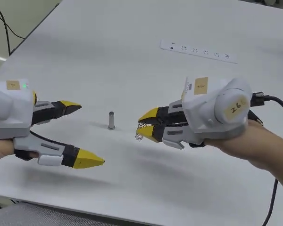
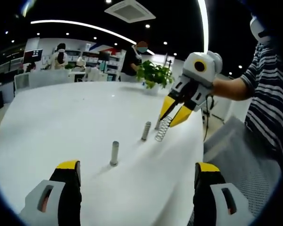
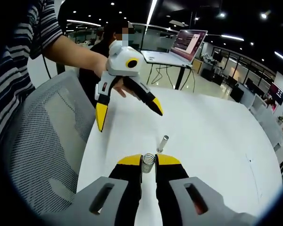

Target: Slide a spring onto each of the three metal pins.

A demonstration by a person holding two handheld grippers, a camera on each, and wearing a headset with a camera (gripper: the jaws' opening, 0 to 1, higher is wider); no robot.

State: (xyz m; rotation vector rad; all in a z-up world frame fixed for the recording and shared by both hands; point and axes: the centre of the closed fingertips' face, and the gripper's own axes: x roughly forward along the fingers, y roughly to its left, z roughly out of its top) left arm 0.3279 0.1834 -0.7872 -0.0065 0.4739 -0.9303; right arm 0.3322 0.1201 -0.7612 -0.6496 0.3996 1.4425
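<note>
With a spring (image 1: 139,133) gripped in the clenched right gripper (image 1: 142,125) just beside an upright pin (image 1: 111,120) on the table (image 1: 132,56) and the left gripper (image 1: 91,134) hanging released, the threading step is in hand: next the spring must line up over the pin's top

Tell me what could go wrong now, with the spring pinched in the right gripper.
The right gripper holds the spring just at its jaw tips, so it may slip or pop out. The spring sits off to the side of the upright pin; a misaligned push might tip the pin, and the open left gripper is not steadying it.
</note>
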